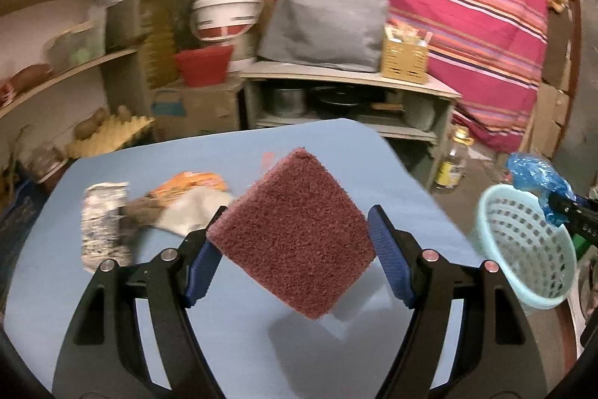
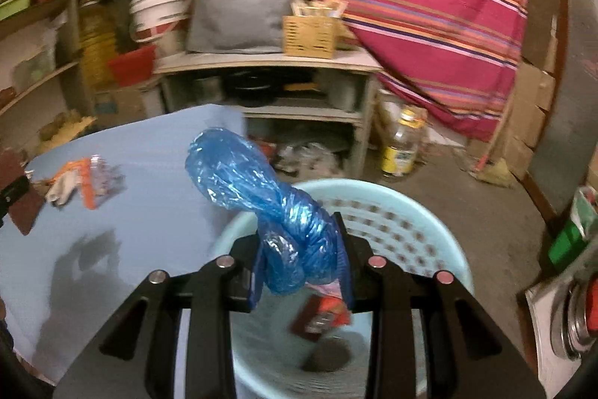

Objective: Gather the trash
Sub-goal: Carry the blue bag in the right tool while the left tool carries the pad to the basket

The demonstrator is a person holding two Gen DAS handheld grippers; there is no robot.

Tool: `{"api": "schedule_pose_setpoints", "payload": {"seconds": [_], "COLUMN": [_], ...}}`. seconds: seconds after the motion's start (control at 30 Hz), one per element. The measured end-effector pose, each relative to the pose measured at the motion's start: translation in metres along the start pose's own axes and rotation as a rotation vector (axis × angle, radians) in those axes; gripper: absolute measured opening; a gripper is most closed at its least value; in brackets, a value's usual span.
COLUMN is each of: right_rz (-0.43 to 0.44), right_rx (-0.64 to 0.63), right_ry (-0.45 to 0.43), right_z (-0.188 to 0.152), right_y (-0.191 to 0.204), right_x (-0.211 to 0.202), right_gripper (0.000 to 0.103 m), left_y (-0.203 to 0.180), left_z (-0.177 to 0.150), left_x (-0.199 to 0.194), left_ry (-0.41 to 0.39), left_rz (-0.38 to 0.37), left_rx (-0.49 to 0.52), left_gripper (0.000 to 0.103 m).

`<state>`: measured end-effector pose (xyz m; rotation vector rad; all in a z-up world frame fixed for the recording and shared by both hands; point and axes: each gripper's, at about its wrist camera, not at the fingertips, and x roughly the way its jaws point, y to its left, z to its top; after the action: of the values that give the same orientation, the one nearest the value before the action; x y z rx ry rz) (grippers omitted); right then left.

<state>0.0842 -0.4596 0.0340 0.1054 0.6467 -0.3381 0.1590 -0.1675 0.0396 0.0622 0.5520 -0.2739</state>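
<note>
Item: left gripper (image 1: 295, 245), black frame with blue pads, clamped on a square maroon fibrous scouring pad (image 1: 293, 234), gripped corner to corner between the fingers and lifted off the pale blue tabletop (image 1: 112, 305), its shadow lying below. Item: right gripper (image 2: 301, 260), clenched on a crumpled blue plastic bag (image 2: 258, 197), poised above a pale blue perforated plastic basket (image 2: 407, 215) holding a few wrappers beneath its fingers. Remaining beyond the left fingertips: a crumpled silver foil wrapper (image 1: 104, 223) and an orange-and-white wrapper (image 1: 190, 197). Step in hand, as judged: depositing the bag. Next move calls for parting the right fingers over the basket, then carrying the pad rightward to the same basket
</note>
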Motion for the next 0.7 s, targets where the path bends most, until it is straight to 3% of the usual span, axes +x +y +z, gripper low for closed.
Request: {"api": "schedule_pose_setpoints", "payload": {"seconds": [0.3,0.7], "right_rz": [-0.045,-0.046], "right_rx": [0.09,0.134], "right_ry": [0.03,0.053], "right_z": [-0.014,-0.027], "right_y": [-0.07,-0.101], "right_x": [0.004,0.008], "right_gripper": [0.032,0.032], "left_y": [-0.092,-0.169], "left_z": [-0.003,-0.017], "left_x": [0.01,0.034], "left_ry": [0.019,0.074], "left_rz": [-0.097,-0.21], "left_rx": [0.065,0.081], "left_gripper": [0.073,0.073]}}
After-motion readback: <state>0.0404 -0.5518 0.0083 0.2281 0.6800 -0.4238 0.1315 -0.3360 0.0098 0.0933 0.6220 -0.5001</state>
